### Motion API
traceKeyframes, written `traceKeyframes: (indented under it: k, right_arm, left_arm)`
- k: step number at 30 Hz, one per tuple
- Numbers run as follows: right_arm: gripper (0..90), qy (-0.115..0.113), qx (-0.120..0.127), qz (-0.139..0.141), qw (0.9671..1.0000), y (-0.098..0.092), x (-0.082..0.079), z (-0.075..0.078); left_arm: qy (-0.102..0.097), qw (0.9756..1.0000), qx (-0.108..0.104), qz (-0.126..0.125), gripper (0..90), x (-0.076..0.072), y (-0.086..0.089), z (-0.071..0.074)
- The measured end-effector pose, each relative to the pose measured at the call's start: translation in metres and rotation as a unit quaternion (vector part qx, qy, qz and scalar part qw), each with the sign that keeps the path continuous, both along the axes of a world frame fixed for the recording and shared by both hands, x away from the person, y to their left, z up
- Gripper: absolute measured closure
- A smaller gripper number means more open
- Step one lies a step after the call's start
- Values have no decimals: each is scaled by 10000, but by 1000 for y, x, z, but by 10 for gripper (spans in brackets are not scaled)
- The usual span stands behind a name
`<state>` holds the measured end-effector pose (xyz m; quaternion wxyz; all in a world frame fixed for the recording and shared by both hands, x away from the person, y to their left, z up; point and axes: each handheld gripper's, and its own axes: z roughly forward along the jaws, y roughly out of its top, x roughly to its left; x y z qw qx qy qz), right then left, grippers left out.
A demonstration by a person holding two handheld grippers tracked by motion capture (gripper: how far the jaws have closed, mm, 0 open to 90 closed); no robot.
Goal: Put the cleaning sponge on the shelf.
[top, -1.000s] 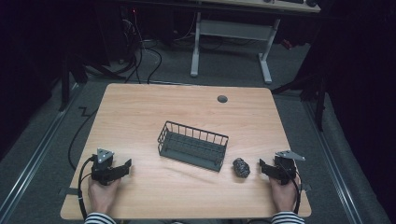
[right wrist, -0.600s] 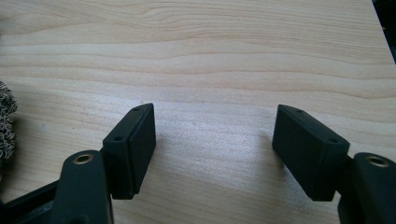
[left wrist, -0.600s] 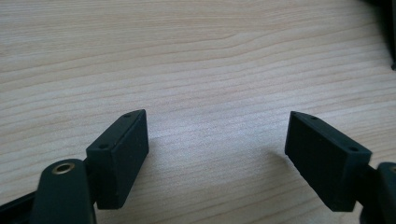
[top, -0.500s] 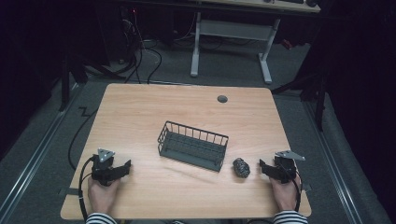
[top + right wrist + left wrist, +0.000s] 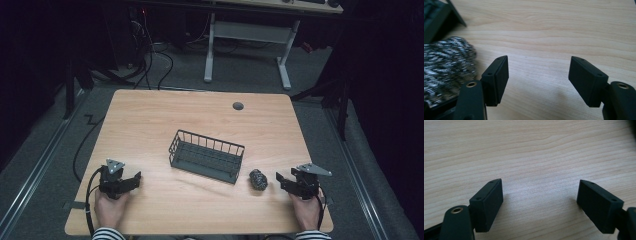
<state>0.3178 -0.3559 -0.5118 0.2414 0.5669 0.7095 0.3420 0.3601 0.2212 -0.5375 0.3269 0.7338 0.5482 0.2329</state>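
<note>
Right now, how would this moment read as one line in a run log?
left gripper: open, empty | right gripper: open, empty, beside steel wool ball | wire basket: mid-table, empty

i see a wooden table (image 5: 150, 125) mid-frame, with a small round grommet (image 5: 238, 106) near its upper right edge. a white-legged desk (image 5: 247, 37) stands at the top of the frame, cables (image 5: 155, 60) trailing at upper left.

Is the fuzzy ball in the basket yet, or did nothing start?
Nothing looks done yet. The speckled ball sits on the table beside the wire basket, not inside it. Both the left gripper and right gripper are open and empty. If the ball belongs in the basket, that is all left.
</note>
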Motion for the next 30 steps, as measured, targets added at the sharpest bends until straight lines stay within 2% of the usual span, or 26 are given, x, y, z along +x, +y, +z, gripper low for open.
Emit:
traceKeyframes:
  k: [2,8,18,22,30]
  right_arm:
    - [323,-70,-23,59,10000,1,-4,3]
    - [319,-172,136,131,9997,3,-15,12]
    - [299,-277,148,514,9982,17,-30,24]
    - [290,-314,181,772,9964,32,-32,31]
    - [272,-275,-5,1201,9924,60,-29,36]
  left_arm:
    - [-2,10000,2,1,212,0,0,0]
    - [-1,10000,2,5,212,0,0,0]
    - [10,10000,1,2,211,0,0,0]
    - [-1,10000,2,8,211,0,0,0]
    - [0,10000,1,8,211,0,0,0]
